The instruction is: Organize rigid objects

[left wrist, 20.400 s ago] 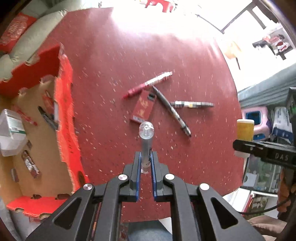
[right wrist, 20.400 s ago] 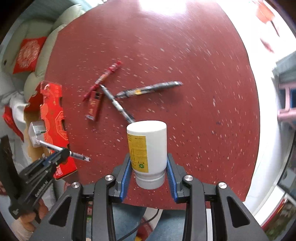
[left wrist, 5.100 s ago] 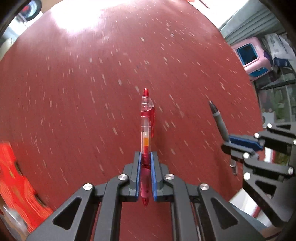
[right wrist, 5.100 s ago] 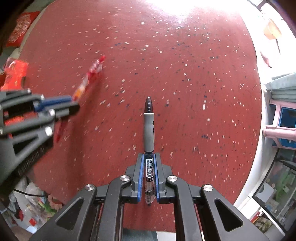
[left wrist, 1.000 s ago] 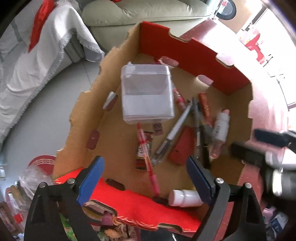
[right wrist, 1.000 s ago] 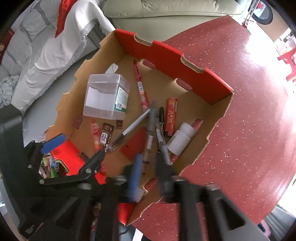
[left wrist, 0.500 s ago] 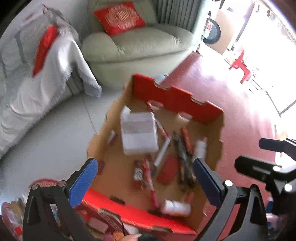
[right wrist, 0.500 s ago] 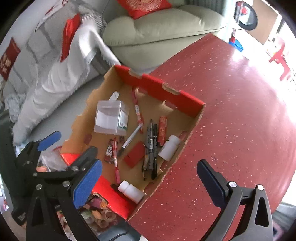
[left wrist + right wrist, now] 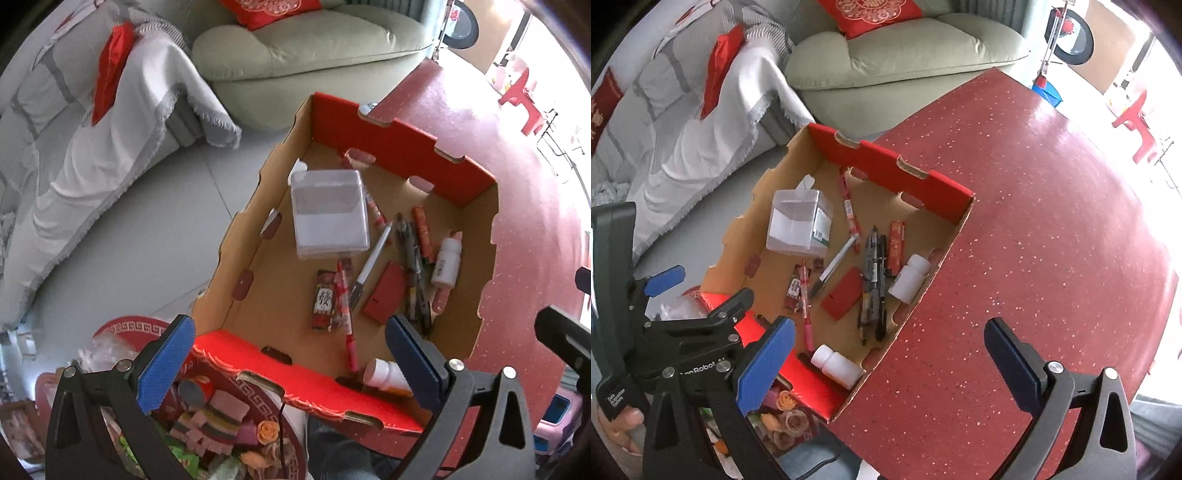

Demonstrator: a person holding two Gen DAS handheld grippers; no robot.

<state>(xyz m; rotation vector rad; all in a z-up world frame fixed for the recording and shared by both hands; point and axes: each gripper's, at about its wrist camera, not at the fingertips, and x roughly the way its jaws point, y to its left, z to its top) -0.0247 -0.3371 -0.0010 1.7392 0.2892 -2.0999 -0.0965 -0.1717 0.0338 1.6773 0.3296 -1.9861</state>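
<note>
**Ann:** Red speckled table (image 9: 1052, 229) under both cameras, green sofa (image 9: 905, 48) behind it, and the box (image 9: 934, 192) sits at the table's edge. Where are the tools?

**Bo:** Both up above the box. Left gripper (image 9: 291, 354), jaws spread wide, nothing between them. Right gripper (image 9: 890, 354), jaws just been opening, now wide apart as well and empty.

**Ann:** And the goods?

**Bo:** All inside the box. Clear tub (image 9: 328, 214) toward the far wall. Beside it, dark pens (image 9: 873, 280) lie in a bundle, long axes running from the far red wall to the near one. White pen (image 9: 834, 267) lies slantwise between tub and bundle, dark tip toward the near wall.

**Ann:** Red pen?

**Bo:** Red pen (image 9: 345, 317) lies lengthwise too, near the front wall, over a small packet (image 9: 323, 304). Red case (image 9: 844, 293) flat, just beside the dark pens.

**Ann:** Bottles?

**Bo:** Two, both on their sides. White bottle (image 9: 908, 278) against the table-side wall, touching the bundle. Second bottle (image 9: 836, 365) in the near corner, cap pointing toward the left gripper.
</note>
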